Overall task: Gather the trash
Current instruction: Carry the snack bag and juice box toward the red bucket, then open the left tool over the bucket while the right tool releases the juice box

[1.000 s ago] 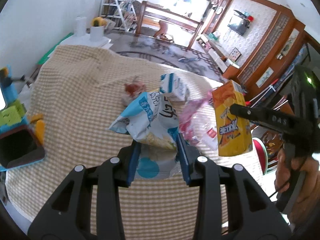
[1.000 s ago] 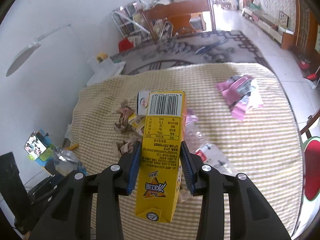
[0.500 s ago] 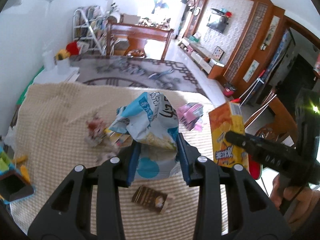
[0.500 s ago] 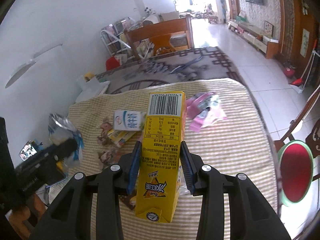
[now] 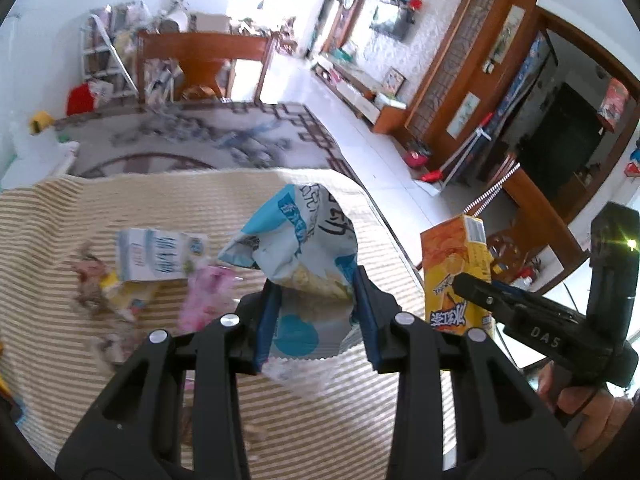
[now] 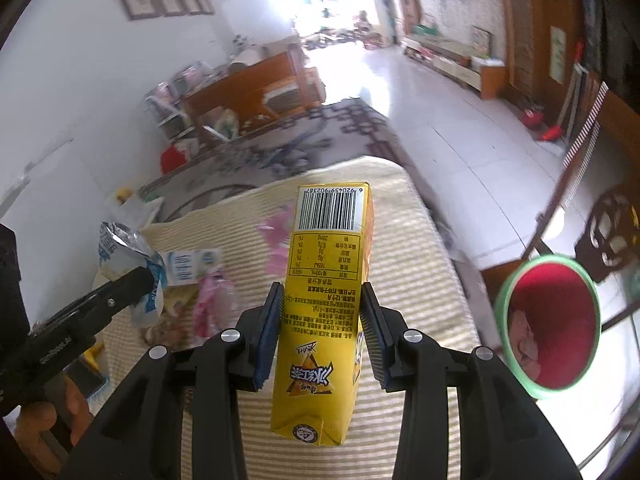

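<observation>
Left gripper [image 5: 316, 312]: clenched on crumpled blue snack bag [image 5: 296, 248].
Right gripper [image 6: 320, 332]: grasping yellow juice carton [image 6: 324, 312].
Table [image 5: 60, 216]: milk carton [image 5: 160, 256] near far edge.

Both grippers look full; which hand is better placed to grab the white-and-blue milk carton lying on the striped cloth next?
Left, marginally: the left gripper, clamping the blue-and-white snack bag, is nearer the milk carton. The right gripper grips the yellow juice carton. Either must unload first.

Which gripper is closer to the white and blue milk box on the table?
Left. The left gripper with its snack bag hangs beside the milk box; the right gripper, holding the yellow carton, is farther off.
</observation>
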Demonstrator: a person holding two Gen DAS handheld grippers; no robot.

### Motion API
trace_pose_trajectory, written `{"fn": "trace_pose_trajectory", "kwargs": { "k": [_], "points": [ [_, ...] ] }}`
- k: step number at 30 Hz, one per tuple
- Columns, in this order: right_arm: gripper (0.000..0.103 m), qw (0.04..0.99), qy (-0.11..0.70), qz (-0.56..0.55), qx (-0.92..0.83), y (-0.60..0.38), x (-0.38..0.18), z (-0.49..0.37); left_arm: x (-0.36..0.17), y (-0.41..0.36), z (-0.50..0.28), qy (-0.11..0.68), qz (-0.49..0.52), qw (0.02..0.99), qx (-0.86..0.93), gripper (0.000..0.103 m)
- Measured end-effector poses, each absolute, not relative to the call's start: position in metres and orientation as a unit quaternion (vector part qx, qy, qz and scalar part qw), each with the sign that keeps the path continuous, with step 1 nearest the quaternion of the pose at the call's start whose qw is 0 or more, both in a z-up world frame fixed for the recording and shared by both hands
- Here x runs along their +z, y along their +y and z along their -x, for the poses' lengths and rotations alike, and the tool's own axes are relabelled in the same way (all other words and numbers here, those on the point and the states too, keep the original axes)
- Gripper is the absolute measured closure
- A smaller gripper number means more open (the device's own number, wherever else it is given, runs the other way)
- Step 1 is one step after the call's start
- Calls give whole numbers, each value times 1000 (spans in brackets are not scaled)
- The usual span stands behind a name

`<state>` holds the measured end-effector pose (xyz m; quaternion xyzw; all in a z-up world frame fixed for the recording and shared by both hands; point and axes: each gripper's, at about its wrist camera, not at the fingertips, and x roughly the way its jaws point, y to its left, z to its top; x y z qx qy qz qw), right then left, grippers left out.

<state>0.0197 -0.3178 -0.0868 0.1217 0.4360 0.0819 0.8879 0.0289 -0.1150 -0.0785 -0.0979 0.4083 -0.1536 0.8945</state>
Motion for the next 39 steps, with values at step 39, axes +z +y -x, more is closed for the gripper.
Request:
{"fn": "trace_pose_trajectory", "kwargs": {
  "k": [39],
  "points": [
    [66, 871, 435, -218, -68, -567, -112, 28, -100, -362, -58, 451, 47, 839, -301, 68]
  ]
}}
